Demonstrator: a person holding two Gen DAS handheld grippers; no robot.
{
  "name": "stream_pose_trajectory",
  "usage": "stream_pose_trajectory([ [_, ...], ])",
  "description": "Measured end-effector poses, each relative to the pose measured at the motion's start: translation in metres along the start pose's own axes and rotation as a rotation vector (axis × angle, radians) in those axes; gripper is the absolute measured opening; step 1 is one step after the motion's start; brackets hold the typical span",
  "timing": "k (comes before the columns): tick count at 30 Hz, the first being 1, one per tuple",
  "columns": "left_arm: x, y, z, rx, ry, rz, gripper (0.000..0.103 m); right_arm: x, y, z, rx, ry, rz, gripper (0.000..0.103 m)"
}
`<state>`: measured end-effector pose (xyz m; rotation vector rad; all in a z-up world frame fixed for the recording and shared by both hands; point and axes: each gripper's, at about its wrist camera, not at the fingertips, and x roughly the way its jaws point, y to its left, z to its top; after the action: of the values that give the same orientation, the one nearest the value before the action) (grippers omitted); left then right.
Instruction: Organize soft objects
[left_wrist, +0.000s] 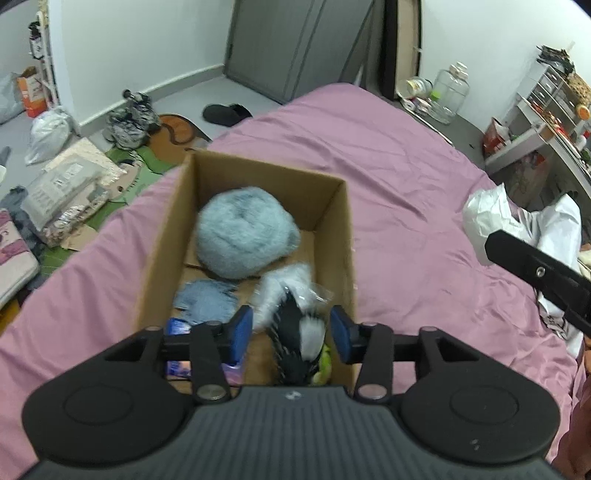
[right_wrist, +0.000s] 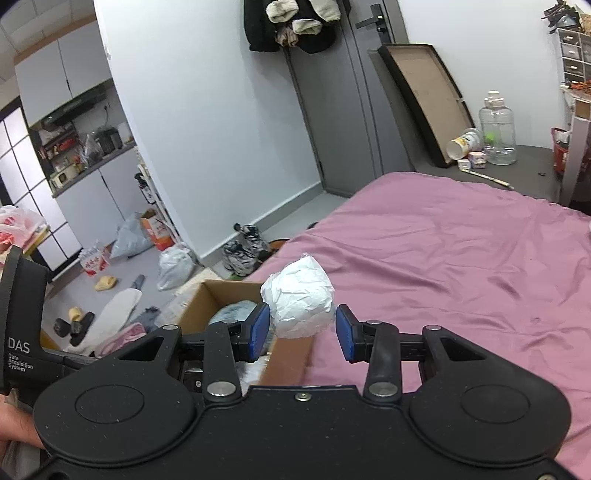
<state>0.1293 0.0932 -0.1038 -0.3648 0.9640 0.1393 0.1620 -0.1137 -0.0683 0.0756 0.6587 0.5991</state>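
Observation:
An open cardboard box (left_wrist: 338, 236) sits on the pink bed. Inside lie a fluffy blue-grey ball (left_wrist: 243, 232), a small blue cloth (left_wrist: 205, 301) and a black and white fuzzy item (left_wrist: 295, 321). My left gripper (left_wrist: 291, 332) is open above the box's near end, with the fuzzy item between its fingers but not pinched. In the right wrist view, my right gripper (right_wrist: 300, 330) is open around a crumpled white bundle (right_wrist: 299, 301), above the box's right wall (right_wrist: 291, 358). Its left pad touches the bundle; the right pad stands apart.
The pink bedsheet (left_wrist: 406, 192) spreads to the right. A white plastic bag and white cloth (left_wrist: 517, 225) lie at the bed's right edge. Shoes (left_wrist: 129, 122), parcels (left_wrist: 70, 188) and bags clutter the floor on the left. A clear jar (right_wrist: 496, 129) stands by the wall.

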Motion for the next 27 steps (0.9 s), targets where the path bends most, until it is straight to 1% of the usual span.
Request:
stream_pose_trajectory([
  [1, -0.004, 0.004, 0.001, -0.006, -0.012, 0.002, 0.052, 0.002, 0.002, 0.0, 0.001, -0.002, 0.007, 0.039],
  [3, -0.009, 0.011, 0.003, -0.023, -0.024, 0.0, 0.06, 0.005, 0.007, -0.001, 0.004, -0.002, 0.029, 0.039],
  [7, -0.02, 0.025, 0.008, -0.043, -0.05, 0.019, 0.062, 0.012, 0.02, -0.003, 0.001, 0.004, 0.058, 0.039],
  [13, -0.035, 0.046, 0.012, -0.065, -0.071, 0.057, 0.065, 0.024, 0.044, -0.005, -0.023, 0.025, 0.059, 0.039],
  [16, -0.044, 0.058, 0.012, -0.079, -0.081, 0.071, 0.068, 0.029, 0.057, -0.006, -0.032, 0.039, 0.071, 0.04],
  [17, -0.047, 0.062, 0.013, -0.082, -0.087, 0.068, 0.071, 0.03, 0.062, -0.007, -0.035, 0.042, 0.077, 0.041],
  [18, -0.05, 0.065, 0.013, -0.084, -0.093, 0.066, 0.075, 0.031, 0.067, -0.008, -0.042, 0.043, 0.088, 0.042],
  [19, -0.052, 0.069, 0.012, -0.084, -0.096, 0.067, 0.077, 0.031, 0.07, -0.009, -0.048, 0.038, 0.096, 0.05],
  [20, -0.055, 0.072, 0.013, -0.083, -0.098, 0.069, 0.078, 0.031, 0.073, -0.009, -0.056, 0.035, 0.1, 0.057],
  [21, -0.057, 0.074, 0.013, -0.082, -0.098, 0.068, 0.078, 0.031, 0.076, -0.009, -0.062, 0.034, 0.094, 0.07],
  [22, -0.059, 0.076, 0.013, -0.084, -0.098, 0.066, 0.079, 0.03, 0.077, -0.009, -0.062, 0.028, 0.078, 0.072],
  [24, -0.063, 0.079, 0.012, -0.093, -0.1, 0.066, 0.085, 0.026, 0.074, -0.008, -0.051, 0.038, 0.046, 0.072],
  [27, -0.07, 0.08, 0.01, -0.099, -0.109, 0.07, 0.09, 0.019, 0.067, -0.005, -0.024, 0.058, 0.014, 0.072],
])
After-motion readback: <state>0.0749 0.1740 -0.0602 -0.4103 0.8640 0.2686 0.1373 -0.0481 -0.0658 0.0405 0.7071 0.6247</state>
